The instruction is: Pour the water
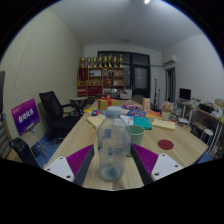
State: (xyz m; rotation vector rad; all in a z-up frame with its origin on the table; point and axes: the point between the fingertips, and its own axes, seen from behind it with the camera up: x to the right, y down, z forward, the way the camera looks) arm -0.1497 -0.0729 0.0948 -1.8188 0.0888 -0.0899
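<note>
Gripping a clear water bottle point(113, 148), the gripper point(113, 160) has both pink pads point(74, 160) pressed on its sides, upright above the wooden table point(170, 128). Just beyond stands a green cup point(135, 131); judging by this, carrying is underway, and tilting over that cup comes next

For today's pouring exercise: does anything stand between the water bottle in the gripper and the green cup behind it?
Nothing visible does. The water bottle sits between the gripper fingers, and the green cup stands just beyond it on the table, with no object between them.
</note>
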